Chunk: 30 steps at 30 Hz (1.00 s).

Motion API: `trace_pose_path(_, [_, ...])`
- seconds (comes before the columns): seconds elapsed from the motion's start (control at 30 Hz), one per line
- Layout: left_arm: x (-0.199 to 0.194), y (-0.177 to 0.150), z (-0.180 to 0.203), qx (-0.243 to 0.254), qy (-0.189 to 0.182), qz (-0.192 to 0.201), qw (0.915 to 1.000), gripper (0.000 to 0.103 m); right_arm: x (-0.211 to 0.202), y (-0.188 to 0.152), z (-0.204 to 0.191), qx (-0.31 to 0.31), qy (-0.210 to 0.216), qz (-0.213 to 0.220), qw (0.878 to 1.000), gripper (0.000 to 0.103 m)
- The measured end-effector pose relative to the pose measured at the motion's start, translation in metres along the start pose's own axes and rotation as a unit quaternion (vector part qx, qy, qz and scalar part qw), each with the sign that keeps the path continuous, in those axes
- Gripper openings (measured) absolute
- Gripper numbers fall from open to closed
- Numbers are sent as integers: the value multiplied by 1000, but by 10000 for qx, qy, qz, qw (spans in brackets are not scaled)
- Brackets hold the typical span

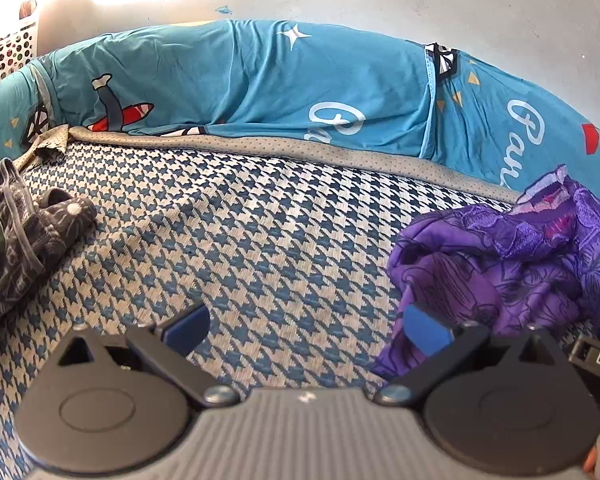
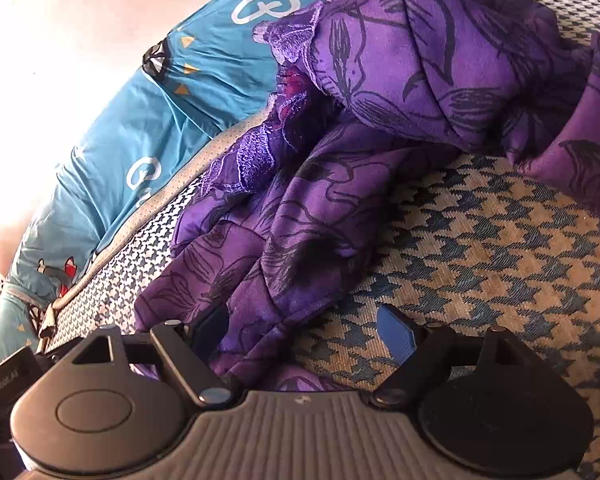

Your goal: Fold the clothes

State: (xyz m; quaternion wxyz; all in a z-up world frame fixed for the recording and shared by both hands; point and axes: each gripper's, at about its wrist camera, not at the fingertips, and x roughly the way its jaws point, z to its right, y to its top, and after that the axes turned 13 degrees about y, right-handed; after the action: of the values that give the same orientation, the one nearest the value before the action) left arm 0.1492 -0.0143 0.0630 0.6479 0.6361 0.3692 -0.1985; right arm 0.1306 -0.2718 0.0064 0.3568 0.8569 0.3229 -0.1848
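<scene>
Right wrist view puts our right gripper (image 2: 304,328), jaws wide w/ nothing pinched, right at the crumpled purple garment (image 2: 340,152) on the checked bedcover (image 2: 500,248), its length running up-left, while our left gripper (image 1: 306,326), also wide & empty, sits just beside its edge.

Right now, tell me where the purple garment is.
The purple garment lies crumpled on the houndstooth mattress, right of centre in the left wrist view, just ahead of the open right gripper and near the blue bedsheet.

Crumpled purple floral garment (image 2: 380,128) on mat
</scene>
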Motion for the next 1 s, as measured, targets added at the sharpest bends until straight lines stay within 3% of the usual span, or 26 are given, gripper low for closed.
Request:
trace_pose_path(0.17, [3, 2, -9, -120, -17, -25, 9999, 103, 15, 1, -2, 191, 72, 182, 9996, 86])
trace_pose_path(0.27, [5, 2, -12, -132, 19, -66, 9999, 103, 26, 0, -10, -28, 137, 241, 9996, 83])
trace_pose_path(0.3, [6, 2, -14, -132, 29, -77, 9999, 103, 30, -1, -12, -124, 150, 240, 9995, 74])
trace_pose_path(0.33, [6, 2, -15, -135, 33, -70, 9999, 103, 34, -2, -15, -257, 113, 212, 9994, 54])
trace_pose_path(0.37, [6, 2, -16, -138, 36, -63, 9999, 103, 38, -3, -18, -400, 61, 176, 9990, 41])
trace_pose_path(0.4, [6, 2, -17, -134, 51, -51, 9999, 103, 42, -4, -20, -543, 10, 140, 9984, 17])
trace_pose_path(0.43, [6, 2, -17, -123, 73, -38, 9999, 103, 43, -5, -21, -546, 18, 152, 9984, 12])
trace_pose_path(0.53, [5, 3, -19, -87, 150, 48, 9998, 103, 39, -6, -28, -691, 171, 266, 9971, 11])
trace_pose_path(0.7, [-2, 7, -24, -76, 392, 360, 9986, 103, 18, -15, -72, -1897, 714, 562, 9776, 11])
trace_pose_path(1.0, [-10, 17, -59, -640, 799, 650, 9926, 103, 7, -43, -118, -2400, 2077, 187, 9481, 11])
